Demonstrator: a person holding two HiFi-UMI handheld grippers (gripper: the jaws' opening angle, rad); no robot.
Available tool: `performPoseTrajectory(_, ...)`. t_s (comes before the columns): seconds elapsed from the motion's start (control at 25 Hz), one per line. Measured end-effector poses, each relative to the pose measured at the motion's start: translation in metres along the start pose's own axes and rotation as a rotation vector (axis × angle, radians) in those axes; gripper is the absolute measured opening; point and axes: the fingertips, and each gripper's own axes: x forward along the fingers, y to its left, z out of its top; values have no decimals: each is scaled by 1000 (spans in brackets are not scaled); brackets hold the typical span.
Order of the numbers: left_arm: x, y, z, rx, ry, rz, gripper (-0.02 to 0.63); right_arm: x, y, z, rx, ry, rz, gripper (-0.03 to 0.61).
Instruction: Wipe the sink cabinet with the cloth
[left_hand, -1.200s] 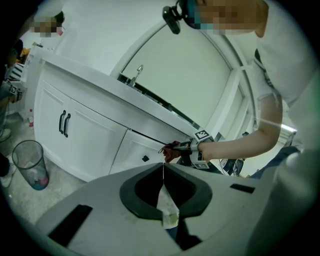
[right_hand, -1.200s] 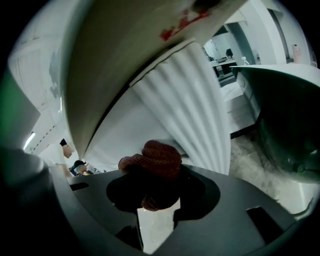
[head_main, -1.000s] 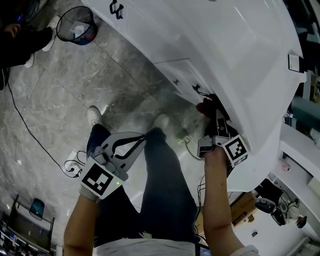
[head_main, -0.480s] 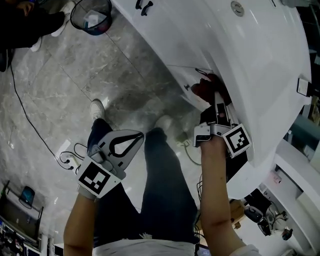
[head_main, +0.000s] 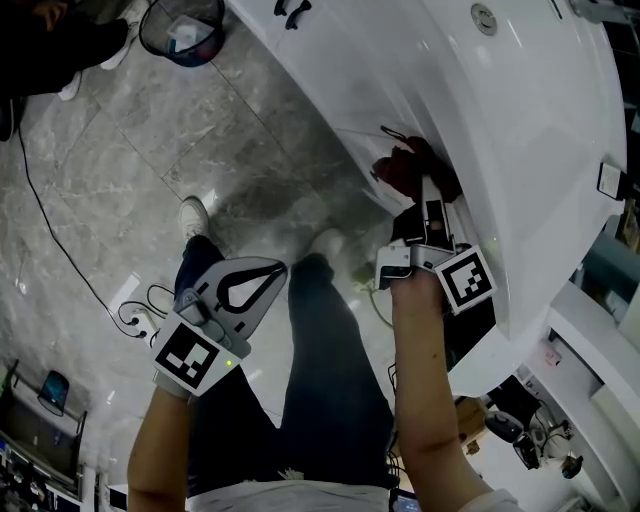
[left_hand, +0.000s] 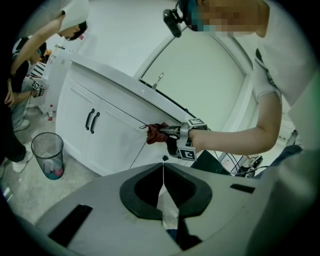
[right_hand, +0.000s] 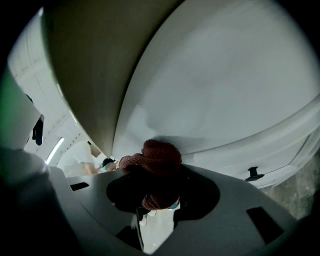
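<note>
Cloth (right_hand: 159, 159), dark red, sits clamped between the jaws of the right gripper (right_hand: 157, 187). It is bunched at their tips and touches the white sink cabinet (right_hand: 210, 80) straight ahead. Left gripper (left_hand: 162, 172) has its jaws together with nothing between them, well apart from the cabinet.

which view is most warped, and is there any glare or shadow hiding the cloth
Left gripper view: strong fisheye, cabinet edges bow, corners black. Head view: dim, pale glare on the floor, cloth reads clearly. Right gripper view: cloth close in the jaws, soft, broad shadow upper left.
</note>
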Motion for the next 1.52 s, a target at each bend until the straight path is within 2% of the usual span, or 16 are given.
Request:
performPoseTrajectory(0.16, 7, 3, -4, -11, 17, -5, 12, 0, -4, -15, -4, 31, 9, 153)
performPoseTrajectory(0.28, -2, 15, -13, -12, 23, -6, 12, 7, -7, -43, -5, 57, -8, 155)
performPoseTrajectory(0.4, -5, 20, -16, -20, 26, 2, 12, 14, -16, -50, -33, 61, -28, 155)
performPoseTrajectory(0.56, -6, 26, -16, -30, 24, 15, 12, 17, -46, -44, -8, 40, -175, 155)
performPoseTrajectory(0.76, -8, 32, -16, -38, 22, 26, 12, 37, -48, -41, 2, 41, -135, 155)
performPoseTrajectory(1.2, -14, 42, -24, -51, 46, 41, 12, 53, -71, -55, -44, 68, -160, 155)
performPoseTrajectory(1.52, -15, 45, -36, -61, 65, 54, 12, 73, -108, -85, -94, 61, -225, 155)
